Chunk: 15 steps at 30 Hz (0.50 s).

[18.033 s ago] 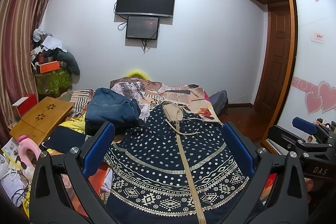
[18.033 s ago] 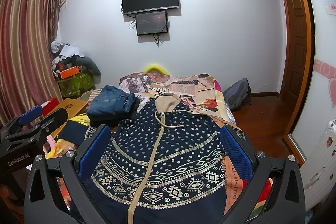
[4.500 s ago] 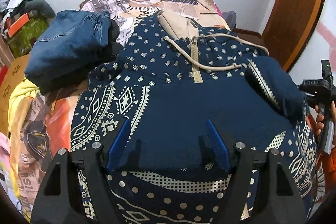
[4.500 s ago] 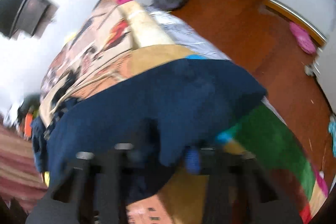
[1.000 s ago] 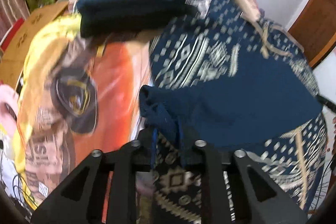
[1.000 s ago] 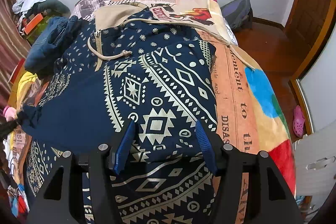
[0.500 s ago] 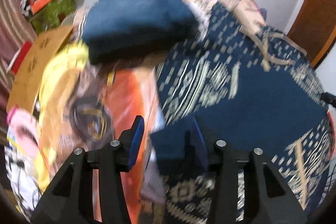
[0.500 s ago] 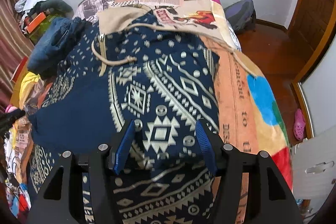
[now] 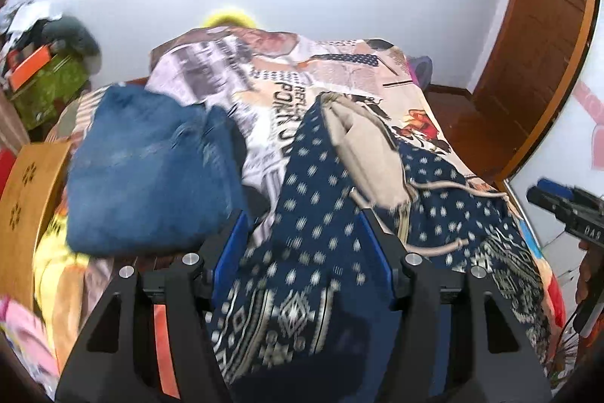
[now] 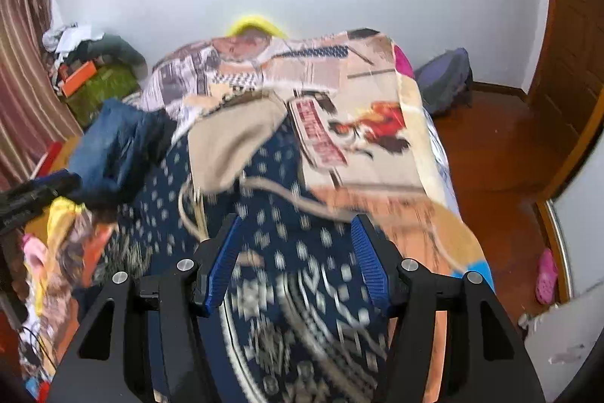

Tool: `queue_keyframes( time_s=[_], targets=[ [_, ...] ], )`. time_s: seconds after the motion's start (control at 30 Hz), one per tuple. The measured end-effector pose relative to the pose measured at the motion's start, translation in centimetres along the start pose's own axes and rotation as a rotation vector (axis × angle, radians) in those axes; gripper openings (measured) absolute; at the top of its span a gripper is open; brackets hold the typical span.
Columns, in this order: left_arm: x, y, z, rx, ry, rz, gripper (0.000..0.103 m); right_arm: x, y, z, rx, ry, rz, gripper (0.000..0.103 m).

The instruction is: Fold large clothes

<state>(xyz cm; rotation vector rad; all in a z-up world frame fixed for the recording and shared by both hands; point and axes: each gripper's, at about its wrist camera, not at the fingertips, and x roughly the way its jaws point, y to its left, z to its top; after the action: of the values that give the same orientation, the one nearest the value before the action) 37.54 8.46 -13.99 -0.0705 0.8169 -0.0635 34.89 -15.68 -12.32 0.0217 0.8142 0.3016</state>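
The left claw (image 9: 302, 244) stood apart, its jaws just opened and clear of the hoodie (image 9: 321, 270) spread on the bed (image 9: 339, 63) beneath it. The right claw (image 10: 298, 252) hung parted too, holding nothing. I judged both free to re-grip; folded jeans (image 9: 151, 172) crowded the left side.

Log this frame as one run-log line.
hoodie: sleeves folded in, on bed | left gripper: jaws just opened, empty | right gripper: open, empty | jeans: beside hoodie
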Motion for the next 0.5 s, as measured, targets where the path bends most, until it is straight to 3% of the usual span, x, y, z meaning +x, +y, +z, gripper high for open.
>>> queue_keyframes(
  time_s=[0.27,0.37,0.5],
  targets=[
    [7.8,-0.9,3.9,-0.007,0.041,-0.061,0.059,7.9,0.5,3.9,0.072,0.065,0.059,0.056],
    [11.6,-0.4,4.5,-0.019,0.082,-0.023,0.059,11.0,0.6,4.9,0.097,0.113,0.082,0.056],
    [15.3,0.4,4.8,-0.055,0.132,-0.030,0.059,15.0,0.0,5.9,0.143,0.185,0.091,0.056]
  ],
)
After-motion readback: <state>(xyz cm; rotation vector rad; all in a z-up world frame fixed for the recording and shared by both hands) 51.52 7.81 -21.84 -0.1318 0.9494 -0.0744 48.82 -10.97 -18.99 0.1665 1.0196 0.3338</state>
